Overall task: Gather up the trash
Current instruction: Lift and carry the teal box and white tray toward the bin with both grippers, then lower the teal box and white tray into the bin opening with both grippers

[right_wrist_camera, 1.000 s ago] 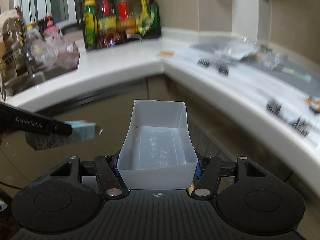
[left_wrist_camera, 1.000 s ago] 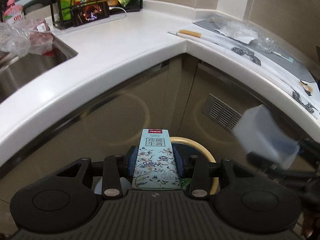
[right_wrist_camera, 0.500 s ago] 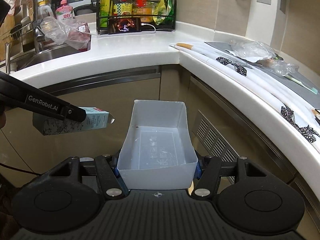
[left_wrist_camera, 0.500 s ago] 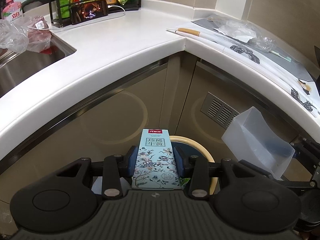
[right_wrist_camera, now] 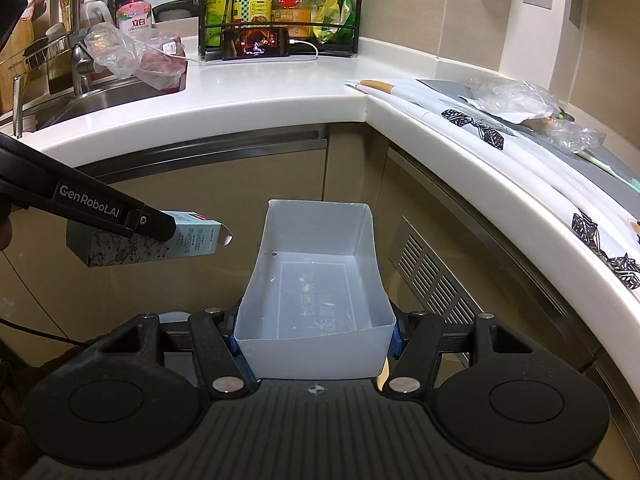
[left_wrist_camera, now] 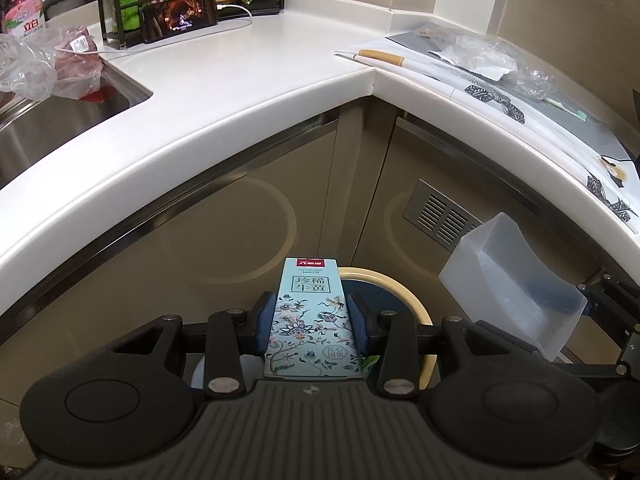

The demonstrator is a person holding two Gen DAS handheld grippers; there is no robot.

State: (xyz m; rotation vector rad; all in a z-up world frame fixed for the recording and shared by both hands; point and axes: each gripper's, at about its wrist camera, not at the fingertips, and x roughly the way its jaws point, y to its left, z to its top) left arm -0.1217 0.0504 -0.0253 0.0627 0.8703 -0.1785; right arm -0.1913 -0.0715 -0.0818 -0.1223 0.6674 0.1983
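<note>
At the far left, crumpled plastic bags point(right_wrist_camera: 132, 58) are seen lying at the edge of the sink point(left_wrist_camera: 60, 120), beside a pink soap bottle point(right_wrist_camera: 136, 16); whether they count as trash cannot be settled from the views. Next, the left gripper point(left_wrist_camera: 312, 320) is held low in front of the cabinet doors, its blue pads clenched on the sides of a pale blue floral carton point(left_wrist_camera: 311, 320), which points forward and slightly upward. Directly below and ahead of the carton, part of a round bin with a cream rim point(left_wrist_camera: 404, 292) is visible, so the carton is judged to be one release away from disposal. Further right, the right gripper point(right_wrist_camera: 314, 334) is clamped on the walls of an empty translucent plastic tub point(right_wrist_camera: 316, 276), carried open side up beside the carton and above the floor; the bin is not visible in the right wrist view, so its alignment with the tub cannot be told. On the right-hand counter point(right_wrist_camera: 460, 140), a crumpled clear wrapper point(right_wrist_camera: 508, 98) and scraps are seen lying on a patterned white mat point(right_wrist_camera: 492, 136), apparently not yet collected. Two items are thus judged to be in hand and undropped, with the counter litter left for later.
</note>
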